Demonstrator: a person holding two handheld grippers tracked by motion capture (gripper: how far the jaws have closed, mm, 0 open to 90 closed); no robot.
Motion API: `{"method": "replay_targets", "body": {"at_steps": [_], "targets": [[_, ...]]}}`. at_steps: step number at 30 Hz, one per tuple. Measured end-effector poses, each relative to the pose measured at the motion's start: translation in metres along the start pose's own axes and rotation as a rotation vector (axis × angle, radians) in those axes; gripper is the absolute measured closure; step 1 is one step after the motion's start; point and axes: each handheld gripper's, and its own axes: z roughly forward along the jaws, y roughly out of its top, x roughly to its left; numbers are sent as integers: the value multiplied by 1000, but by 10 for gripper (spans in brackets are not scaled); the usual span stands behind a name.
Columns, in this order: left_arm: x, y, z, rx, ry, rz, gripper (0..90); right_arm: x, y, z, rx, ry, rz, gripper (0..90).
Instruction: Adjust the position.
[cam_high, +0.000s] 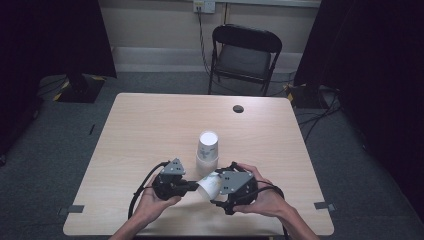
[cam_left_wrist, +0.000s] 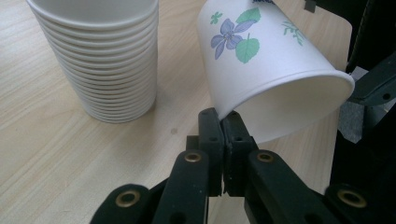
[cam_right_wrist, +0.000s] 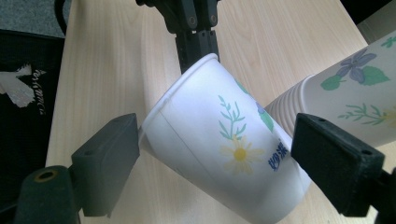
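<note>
1. We hold a single white paper cup printed with flowers between our two tools, lifted off the pale wooden table and tipped on its side, just on our side of the stack of white paper cups standing beyond both grippers.

2. Our left gripper has its jaws pressed narrowly together on the cup's rolled rim, one jaw inside the mouth and one outside. In our judgement the rim is the stiffest edge and gives a small, sure pinch without crushing the wall.

3. Our right gripper stands wide around the cup's body. The left-hand pad lies against the side near the base; the right-hand pad seems just clear of the wall, so we judge that it is not clamping.

4. Seen along the right gripper, the cup runs diagonally across the gap, with its mouth towards the left gripper ahead and its base nearest our right hand.

5. The tilt probably suits a handover between the tools, or keeping one cup separate from the stack.
</note>
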Motion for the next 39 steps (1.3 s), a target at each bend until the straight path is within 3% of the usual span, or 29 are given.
{"method": "replay_targets", "body": {"at_steps": [6, 11, 16, 22, 26, 32, 39], "targets": [[1, 1, -2, -2, -7, 6, 889, -1, -1, 0, -8, -1, -4, 146], [4, 1, -6, 1, -40, 16, 888, -4, -1, -5, -16, -7, -5, 154], [2, 1, -6, 9, -45, 21, 888, -8, -1, -7, 2, -15, -12, 157], [5, 4, -11, 14, -48, 28, 888, -6, -1, -7, 31, -14, -50, 163], [6, 7, -10, 23, -40, 26, 888, -3, 2, -3, 61, -41, -79, 140], [10, 12, -10, 18, -60, 9, 886, 2, 7, 1, 91, -68, -159, 143], [8, 19, -12, 24, -38, 19, 885, 6, 11, 10, 140, -88, -220, 143]]}}
